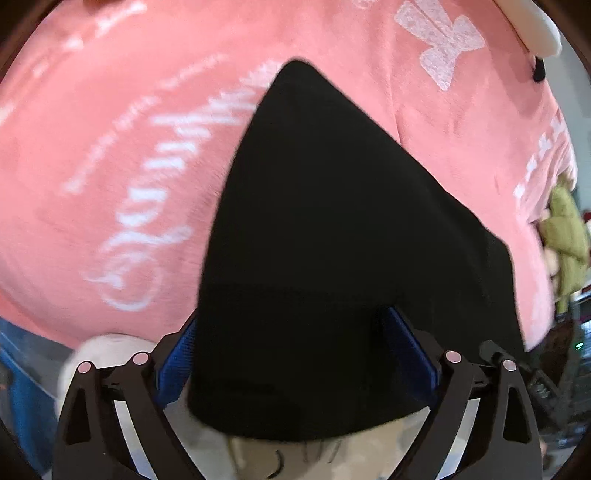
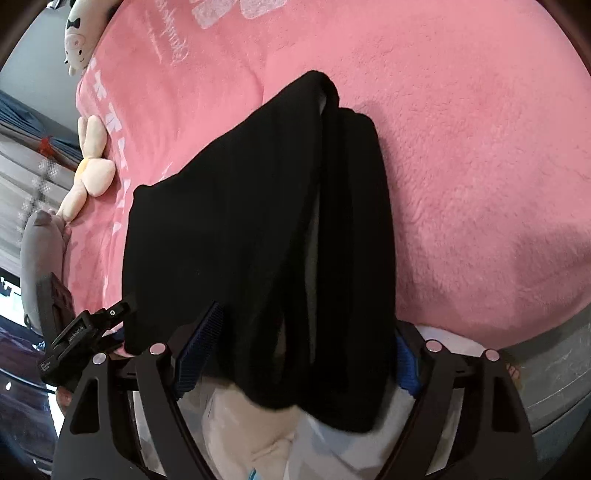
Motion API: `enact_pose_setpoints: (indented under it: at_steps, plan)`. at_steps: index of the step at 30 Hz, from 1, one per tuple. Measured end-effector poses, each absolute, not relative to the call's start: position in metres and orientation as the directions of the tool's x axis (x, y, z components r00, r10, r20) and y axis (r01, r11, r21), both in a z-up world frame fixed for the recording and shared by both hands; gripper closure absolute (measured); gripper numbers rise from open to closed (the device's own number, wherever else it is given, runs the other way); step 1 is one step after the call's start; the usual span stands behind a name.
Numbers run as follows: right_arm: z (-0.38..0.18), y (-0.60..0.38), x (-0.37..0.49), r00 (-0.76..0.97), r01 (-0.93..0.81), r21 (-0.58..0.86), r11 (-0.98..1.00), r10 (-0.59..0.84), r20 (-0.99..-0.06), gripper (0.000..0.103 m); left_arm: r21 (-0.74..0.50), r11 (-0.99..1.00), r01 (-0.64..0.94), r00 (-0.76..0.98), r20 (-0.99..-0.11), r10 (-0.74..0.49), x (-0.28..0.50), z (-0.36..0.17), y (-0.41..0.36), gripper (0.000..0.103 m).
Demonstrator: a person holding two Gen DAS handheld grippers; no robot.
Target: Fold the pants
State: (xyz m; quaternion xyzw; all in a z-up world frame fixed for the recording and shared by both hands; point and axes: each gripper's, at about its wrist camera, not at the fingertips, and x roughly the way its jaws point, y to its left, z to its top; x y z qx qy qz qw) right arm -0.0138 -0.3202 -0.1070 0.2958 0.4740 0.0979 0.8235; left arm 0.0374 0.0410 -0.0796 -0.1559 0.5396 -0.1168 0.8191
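Observation:
The black pants lie folded in a long stack on the pink blanket, with layered edges along their right side. My right gripper stands wide over the near end; both blue pads flank the cloth without pressing it. In the left wrist view the pants taper to a point far up the blanket. My left gripper straddles their near end, jaws wide. The right pad shows its bare face, and cloth covers part of the left one.
Plush toys line the blanket's left edge: a white one, a cream one, a grey one. A green plush sits at the right. The person's pale trousers and the grey floor lie below.

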Motion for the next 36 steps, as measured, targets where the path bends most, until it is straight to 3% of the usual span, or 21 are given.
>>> enact_pose_setpoints:
  at_steps: [4, 5, 6, 7, 9, 10, 12, 29, 36]
  plan:
    - [-0.109, -0.316, -0.010, 0.538, 0.115, 0.574, 0.811, 0.435, -0.722, 0.030, -0.460, 0.888, -0.004, 0.351, -0.832, -0.429, 0.042, -0.087, 0.043, 0.011]
    - [-0.109, -0.315, -0.009, 0.540, 0.115, 0.577, 0.809, 0.436, -0.719, 0.032, -0.456, 0.890, 0.000, 0.352, -0.833, -0.427, 0.041, -0.085, 0.042, 0.016]
    - [-0.109, -0.315, -0.009, 0.542, 0.112, 0.581, 0.806, 0.440, -0.716, 0.043, -0.454, 0.891, 0.015, 0.359, -0.829, -0.428, 0.040, -0.082, 0.039, 0.021]
    - [-0.109, -0.315, -0.009, 0.547, 0.104, 0.589, 0.801, 0.449, -0.707, 0.055, -0.447, 0.894, 0.040, 0.361, -0.827, -0.430, 0.038, -0.077, 0.035, 0.034]
    - [-0.103, -0.312, -0.013, 0.558, 0.089, 0.595, 0.799, 0.455, -0.694, 0.066, -0.415, 0.906, 0.086, 0.375, -0.829, -0.415, 0.033, -0.065, 0.026, 0.057]
    - [-0.095, -0.309, -0.016, 0.566, 0.077, 0.572, 0.817, 0.436, -0.699, 0.068, -0.386, 0.917, 0.102, 0.386, -0.834, -0.394, 0.032, -0.060, 0.021, 0.060]
    - [-0.082, -0.304, -0.021, 0.582, 0.057, 0.544, 0.837, 0.415, -0.699, 0.070, -0.313, 0.941, 0.129, 0.425, -0.840, -0.338, 0.024, -0.044, 0.013, 0.078]
    - [0.000, -0.264, -0.101, 0.610, -0.090, 0.529, 0.844, 0.467, -0.641, 0.070, -0.146, 0.962, 0.232, 0.530, -0.810, -0.251, -0.063, 0.052, -0.005, 0.082]
    - [0.060, -0.257, -0.123, 0.681, -0.191, 0.511, 0.838, 0.488, -0.546, 0.070, -0.158, 0.959, 0.234, 0.608, -0.746, -0.271, -0.094, 0.102, 0.009, 0.082]
